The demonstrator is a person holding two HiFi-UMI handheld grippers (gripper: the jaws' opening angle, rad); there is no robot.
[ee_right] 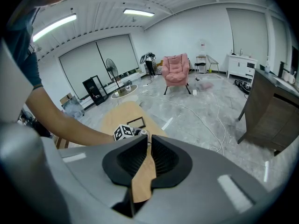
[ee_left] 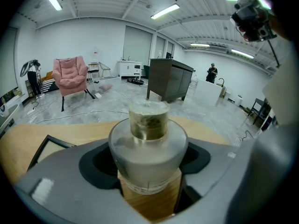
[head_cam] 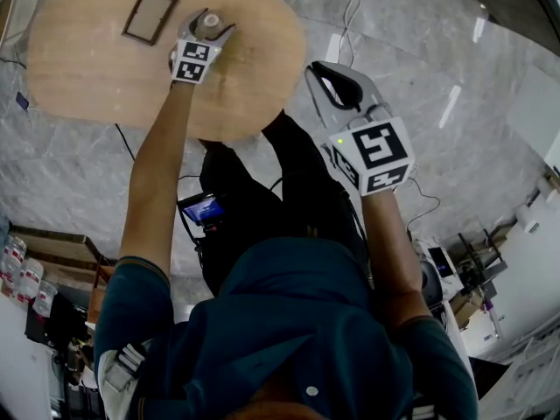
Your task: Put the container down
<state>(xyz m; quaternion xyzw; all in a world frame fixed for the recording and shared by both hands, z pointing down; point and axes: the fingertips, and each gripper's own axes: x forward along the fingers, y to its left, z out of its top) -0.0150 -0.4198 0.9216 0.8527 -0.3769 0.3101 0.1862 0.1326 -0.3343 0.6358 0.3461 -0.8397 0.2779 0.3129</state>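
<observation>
A clear glass container [ee_left: 148,143] with a narrower yellowish top stands upright between the jaws of my left gripper [ee_left: 148,158], which is shut on its sides. Whether its base touches the wood I cannot tell. In the head view the left gripper [head_cam: 208,26] holds the container [head_cam: 211,21] over the far part of the oval wooden table [head_cam: 87,68]. My right gripper [head_cam: 331,81] hangs off the table's right edge, shut and holding nothing. In the right gripper view its jaws [ee_right: 144,146] are nearly together, and the left gripper's marker cube [ee_right: 124,132] shows beyond them.
A dark rectangular frame [head_cam: 150,15] lies flat on the table, left of the container, and its corner [ee_left: 44,146] shows in the left gripper view. A pink armchair [ee_left: 70,76], a dark cabinet [ee_left: 170,78] and floor cables [ee_right: 201,115] surround the table. Bottles [head_cam: 22,274] stand at lower left.
</observation>
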